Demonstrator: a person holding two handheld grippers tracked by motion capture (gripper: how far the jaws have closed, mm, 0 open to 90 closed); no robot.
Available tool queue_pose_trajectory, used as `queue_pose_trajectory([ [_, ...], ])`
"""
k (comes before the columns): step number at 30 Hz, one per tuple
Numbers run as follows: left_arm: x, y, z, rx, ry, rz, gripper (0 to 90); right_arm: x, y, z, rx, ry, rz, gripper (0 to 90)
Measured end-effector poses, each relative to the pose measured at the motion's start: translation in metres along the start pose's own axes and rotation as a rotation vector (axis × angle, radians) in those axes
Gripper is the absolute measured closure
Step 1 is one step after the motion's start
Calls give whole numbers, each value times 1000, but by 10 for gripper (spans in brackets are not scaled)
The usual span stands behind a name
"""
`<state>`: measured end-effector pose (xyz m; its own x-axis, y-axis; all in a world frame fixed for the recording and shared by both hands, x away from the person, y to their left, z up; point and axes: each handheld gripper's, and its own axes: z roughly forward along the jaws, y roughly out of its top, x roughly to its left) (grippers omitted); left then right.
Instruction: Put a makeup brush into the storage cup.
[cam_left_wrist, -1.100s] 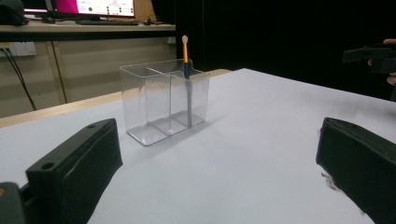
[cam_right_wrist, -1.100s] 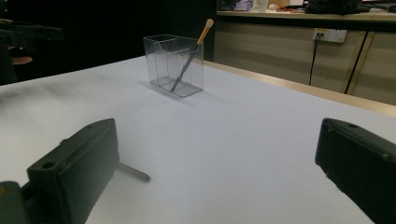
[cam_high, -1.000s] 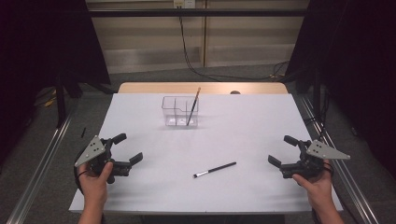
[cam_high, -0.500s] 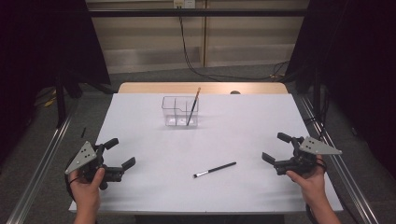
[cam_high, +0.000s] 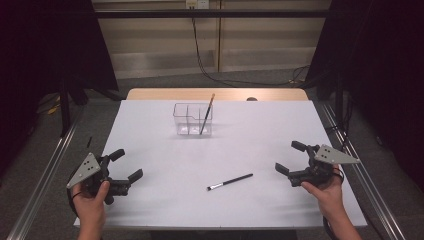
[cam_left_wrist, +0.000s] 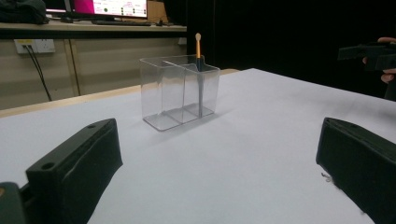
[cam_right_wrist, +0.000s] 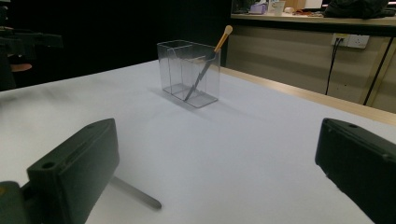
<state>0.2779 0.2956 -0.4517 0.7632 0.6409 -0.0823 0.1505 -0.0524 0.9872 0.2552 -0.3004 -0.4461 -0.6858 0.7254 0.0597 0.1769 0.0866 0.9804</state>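
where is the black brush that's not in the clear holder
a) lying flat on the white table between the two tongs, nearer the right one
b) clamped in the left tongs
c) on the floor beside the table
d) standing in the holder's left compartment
a: the loose black brush lies flat on the white table, untouched, nearer the right tongs than the left tongs, both open.

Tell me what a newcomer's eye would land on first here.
Probably the clear divided holder standing alone toward the far middle of the white table, with an orange-handled brush leaning in its right compartment. Next, the black brush lying loose near the front, between the open left gripper and right gripper.
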Motion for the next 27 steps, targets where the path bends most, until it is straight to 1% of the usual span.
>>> queue_pose_trajectory([
  [2, 0, 0, 0, -4, -2, -3, 0, 0, 0, 1, 4, 1, -4, 0],
  [5, -1, -2, 1, -6, -2, -18, 0, 1, 1, 2, 5, -1, -3, 0],
  [6, -1, -2, 2, -3, 4, -15, 0, 1, 2, 3, 2, -2, -4, 0],
  [8, -1, -2, 3, 3, -3, -8, 0, 2, 3, 3, -5, 2, -7, 0],
  [10, -1, 1, 4, -7, -7, -3, 0, 2, 3, 3, -3, 2, -10, 0],
  [11, -2, 1, 5, -17, -8, -13, 0, 2, 3, 3, 3, 1, -11, 0],
  [13, -1, 1, 8, -11, -11, -10, 0, 3, 3, 2, 4, -2, -5, 0],
  [16, 0, -1, 10, -12, -8, -26, 0, 3, 2, 1, 0, -2, 2, 0],
  [18, 1, -2, 11, 3, -8, -10, 0, 3, 2, 3, 3, -2, 1, 0],
  [20, 1, -2, 12, 13, -13, -8, 0, 4, 3, 4, -1, -1, 7, 0],
  [23, 0, -2, 13, 8, -10, -16, 0, 5, 4, 7, 1, 7, 1, 0],
  [24, 0, -2, 14, 10, -8, -9, 0, 6, 3, 8, 4, 10, -2, 0],
  [25, 0, -2, 14, 8, -11, -13, 0, 6, 3, 9, 10, 10, -5, 0],
  [26, -1, -2, 15, 6, -5, -19, 0, 6, 3, 9, 11, 13, -5, 0],
  [27, 0, -1, 14, 8, -4, -15, 0, 6, 3, 10, 12, 14, -6, 0],
])
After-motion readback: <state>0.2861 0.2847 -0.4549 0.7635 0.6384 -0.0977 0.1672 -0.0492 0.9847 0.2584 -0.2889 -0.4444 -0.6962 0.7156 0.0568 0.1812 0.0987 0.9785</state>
